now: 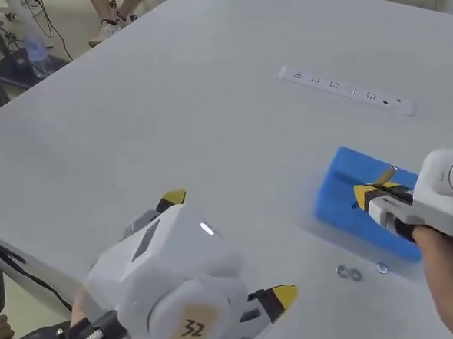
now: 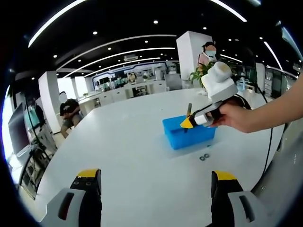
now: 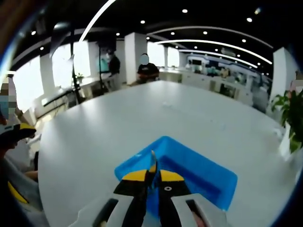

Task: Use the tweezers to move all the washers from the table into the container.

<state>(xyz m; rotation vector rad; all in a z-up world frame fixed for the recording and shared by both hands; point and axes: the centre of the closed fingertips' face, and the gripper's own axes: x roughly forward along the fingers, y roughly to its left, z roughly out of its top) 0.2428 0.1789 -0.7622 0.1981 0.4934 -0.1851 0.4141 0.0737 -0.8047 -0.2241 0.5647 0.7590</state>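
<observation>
- Grey and matte, the smooth table (image 1: pixel 169 111) spreads wide and flat under everything else.
- Blue plastic, the container (image 1: pixel 343 197) is a shallow rectangular tray with low walls and an open top; it sits flat on the table and also shows in the left gripper view (image 2: pixel 189 135) and the right gripper view (image 3: pixel 199 172).
- White-bodied with yellow-tipped jaws, the left gripper (image 1: pixel 228 246) hangs over the table well apart from the container; its jaws are spread wide (image 2: pixel 155 175) with nothing between them.
- The right gripper (image 1: pixel 370 191), held in a hand (image 1: pixel 448 271), sits over the container; its jaws are pinched almost together (image 3: pixel 152 176), clamping the tweezers.
- A long white power strip (image 1: pixel 347 90) lies flat on the table beyond the container.
- The tweezers (image 3: pixel 153 161) are thin and dark, jutting out between the yellow tips, and point over the container's inside.
- Three small shiny metal washers (image 1: pixel 356 274) lie flat on the table just beside the container's near wall, outside it; two sit close together and one a little apart, seen too in the left gripper view (image 2: pixel 204 156).
</observation>
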